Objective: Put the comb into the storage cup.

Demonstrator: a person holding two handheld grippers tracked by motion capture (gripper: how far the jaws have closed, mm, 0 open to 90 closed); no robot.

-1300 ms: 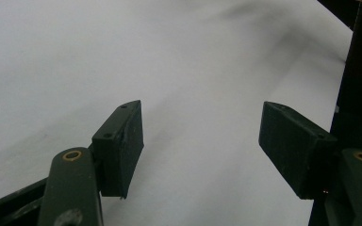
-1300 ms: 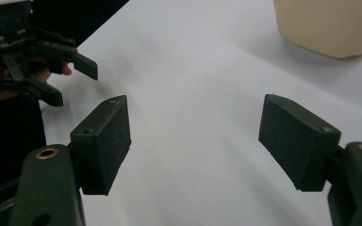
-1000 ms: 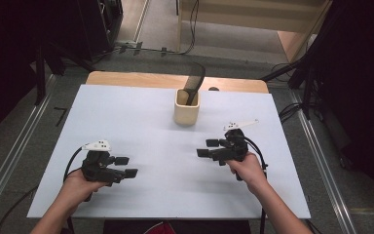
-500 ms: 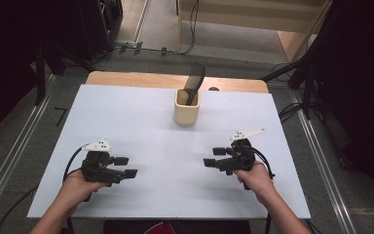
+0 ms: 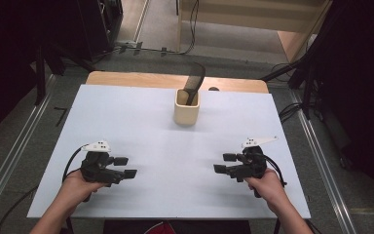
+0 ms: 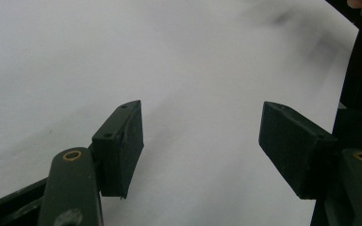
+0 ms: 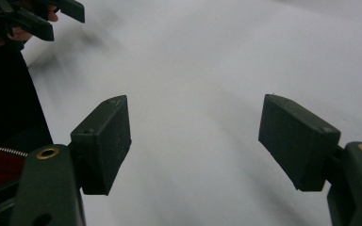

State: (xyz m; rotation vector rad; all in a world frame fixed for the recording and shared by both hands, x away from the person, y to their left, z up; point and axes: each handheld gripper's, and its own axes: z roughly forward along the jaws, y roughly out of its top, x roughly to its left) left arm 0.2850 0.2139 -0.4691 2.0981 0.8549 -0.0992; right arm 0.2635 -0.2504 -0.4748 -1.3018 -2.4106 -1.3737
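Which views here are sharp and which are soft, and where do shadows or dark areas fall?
High view: sharp and evenly lit on the white table, the surroundings dark, a soft shadow beside the cup. Left gripper view: fingers in focus, the tabletop behind hazy, with smeared shadow at top right. Right gripper view: fingers crisp, background soft, blurred shadow streaks at upper left.

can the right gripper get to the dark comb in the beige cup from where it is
Probably yes: the right gripper has open, empty jaws, and bare white tabletop lies between it and the beige cup holding the dark comb.

A cream cup (image 5: 187, 111) stands upright mid-table, far side, a dark comb (image 5: 194, 84) leaning inside it.
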